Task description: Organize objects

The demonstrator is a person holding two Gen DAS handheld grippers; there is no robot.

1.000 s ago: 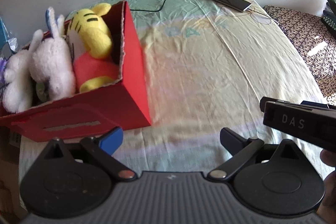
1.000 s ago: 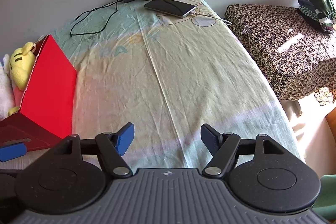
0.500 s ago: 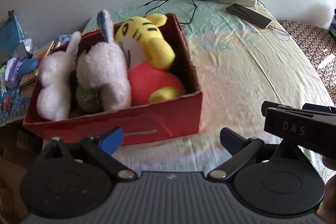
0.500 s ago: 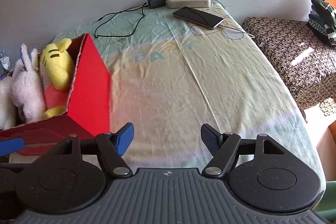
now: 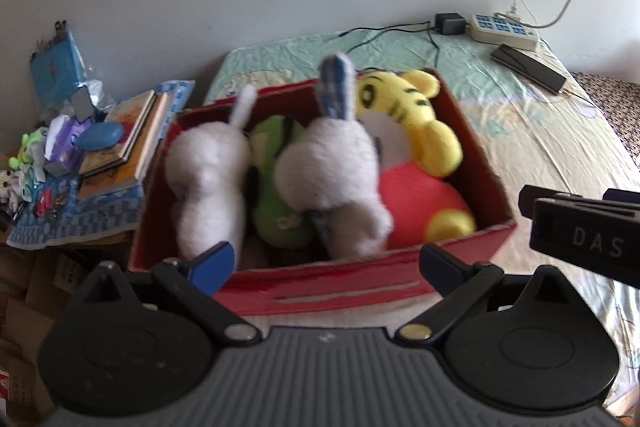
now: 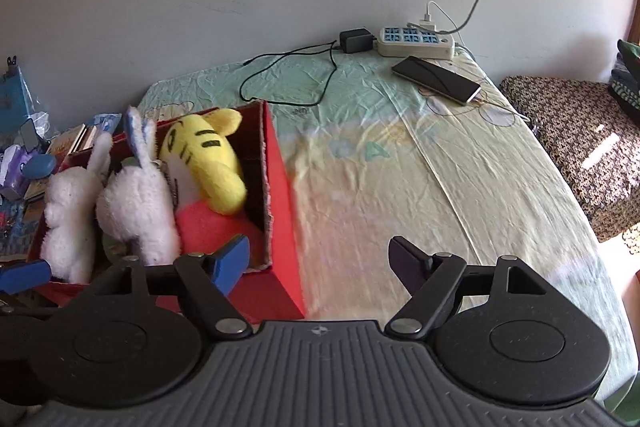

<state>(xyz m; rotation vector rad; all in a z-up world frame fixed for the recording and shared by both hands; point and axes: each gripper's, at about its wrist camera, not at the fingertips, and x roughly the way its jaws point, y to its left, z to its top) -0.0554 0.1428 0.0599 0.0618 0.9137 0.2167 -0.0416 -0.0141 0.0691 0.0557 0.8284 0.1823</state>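
Bedroom, pale wall behind; bed (image 6: 440,187) w/ green-yellow sheet takes most of both views. Landmark: 1 red cardboard box (image 5: 360,291) on the bed's near-left part.

Inside the box: 4 soft toys, packed side by side – 2 white rabbits (image 5: 208,187), 1 green toy (image 5: 276,203) between them (blurred, prob. a frog), 1 yellow tiger w/ red body (image 5: 416,147) at the box's right end.

Far behind the box, by the wall: 1 white power strip (image 6: 416,41) w/ blue sockets, 1 black adapter (image 6: 354,41) beside it, 1 dark phone (image 6: 436,79) just in front of the strip. Left of the box: a stack of books (image 5: 128,143) & small clutter on a blue cloth; no titles legible.

Writing: only "DAS", white on a black part at right edge of left wrist view.

Left gripper (image 5: 326,261) hovers over the box's near wall, fingers spread, nothing gripped. Right gripper (image 6: 320,261) at the box's right corner, jaws opening, nothing between them.
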